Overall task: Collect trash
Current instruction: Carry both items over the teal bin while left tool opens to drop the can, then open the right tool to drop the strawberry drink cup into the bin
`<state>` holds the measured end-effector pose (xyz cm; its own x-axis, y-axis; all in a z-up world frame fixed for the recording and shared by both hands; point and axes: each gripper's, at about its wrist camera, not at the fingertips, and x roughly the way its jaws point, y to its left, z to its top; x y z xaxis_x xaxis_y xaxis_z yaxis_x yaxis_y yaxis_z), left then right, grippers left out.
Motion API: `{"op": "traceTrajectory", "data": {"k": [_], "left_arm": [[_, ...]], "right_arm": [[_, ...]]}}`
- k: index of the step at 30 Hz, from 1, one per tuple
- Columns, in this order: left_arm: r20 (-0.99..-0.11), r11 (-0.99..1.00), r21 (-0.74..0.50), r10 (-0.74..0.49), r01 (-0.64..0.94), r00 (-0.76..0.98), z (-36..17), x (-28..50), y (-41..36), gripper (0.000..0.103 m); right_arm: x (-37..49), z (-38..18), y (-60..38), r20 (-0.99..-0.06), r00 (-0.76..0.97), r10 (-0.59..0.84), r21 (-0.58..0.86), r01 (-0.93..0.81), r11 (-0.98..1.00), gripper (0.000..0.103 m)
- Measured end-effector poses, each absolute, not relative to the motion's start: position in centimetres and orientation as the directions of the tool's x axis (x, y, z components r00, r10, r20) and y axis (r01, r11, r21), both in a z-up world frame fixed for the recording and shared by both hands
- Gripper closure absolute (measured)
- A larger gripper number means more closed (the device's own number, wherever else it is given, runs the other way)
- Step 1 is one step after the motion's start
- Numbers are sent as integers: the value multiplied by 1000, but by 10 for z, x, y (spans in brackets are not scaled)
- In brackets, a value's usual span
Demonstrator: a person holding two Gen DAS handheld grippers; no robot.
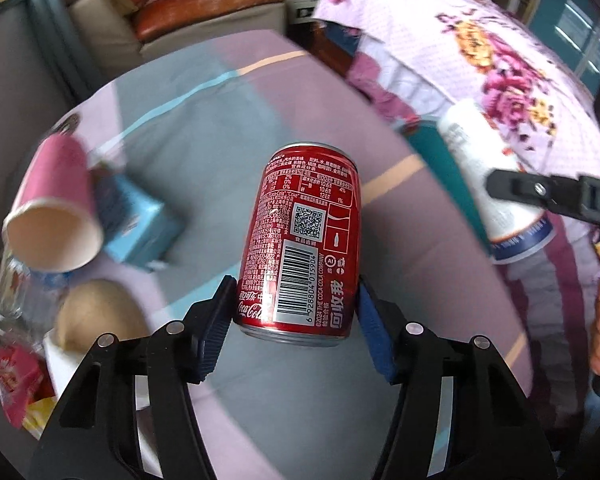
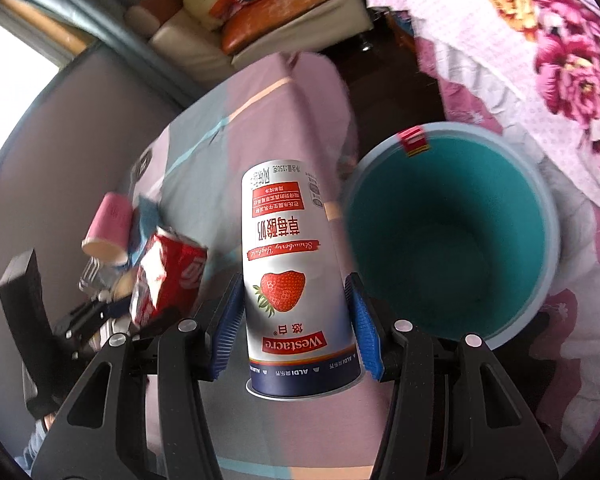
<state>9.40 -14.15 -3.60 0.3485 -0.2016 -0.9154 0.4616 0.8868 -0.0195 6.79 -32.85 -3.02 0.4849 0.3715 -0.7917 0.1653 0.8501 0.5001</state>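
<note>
The teal bin (image 2: 452, 240) sits at two o'clock of the right tongs (image 2: 296, 320), which clamp the strawberry yogurt cup (image 2: 296, 280); centre it over the mouth before releasing (it looks light). Left tongs (image 1: 296, 320) grip the Coca-Cola can (image 1: 304, 240) above the table (image 1: 204, 152).

You get soft daylight from the bright window (image 2: 16, 76) at ten o'clock. The red can (image 1: 300, 240) looks sharp with little shiny spots. The pink cup (image 1: 54, 208) at nine o'clock is blurry. Your edges bend and go dark.
</note>
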Motion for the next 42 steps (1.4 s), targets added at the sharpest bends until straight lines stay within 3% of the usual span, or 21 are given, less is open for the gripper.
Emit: {"op": "traceTrajectory", "data": {"k": [12, 24, 26, 34, 42], "left_arm": [[-915, 790, -89, -305, 606, 263, -45, 99, -252, 42], [-929, 750, -81, -296, 657, 223, -61, 107, -305, 41], [-932, 748, -76, -289, 659, 220, -62, 106, -307, 40], [-926, 774, -65, -282, 629, 251, -55, 104, -291, 13], [-927, 825, -123, -294, 551, 233, -50, 109, -257, 7]], "right_arm": [[44, -24, -425, -794, 564, 225, 464, 323, 825, 54], [36, -48, -462, -823, 535, 190, 441, 392, 807, 54], [37, -51, -463, -825, 531, 194, 443, 394, 806, 54], [39, -54, -458, -830, 520, 202, 441, 389, 809, 54], [46, -53, -446, -837, 507, 206, 428, 372, 823, 54]]}}
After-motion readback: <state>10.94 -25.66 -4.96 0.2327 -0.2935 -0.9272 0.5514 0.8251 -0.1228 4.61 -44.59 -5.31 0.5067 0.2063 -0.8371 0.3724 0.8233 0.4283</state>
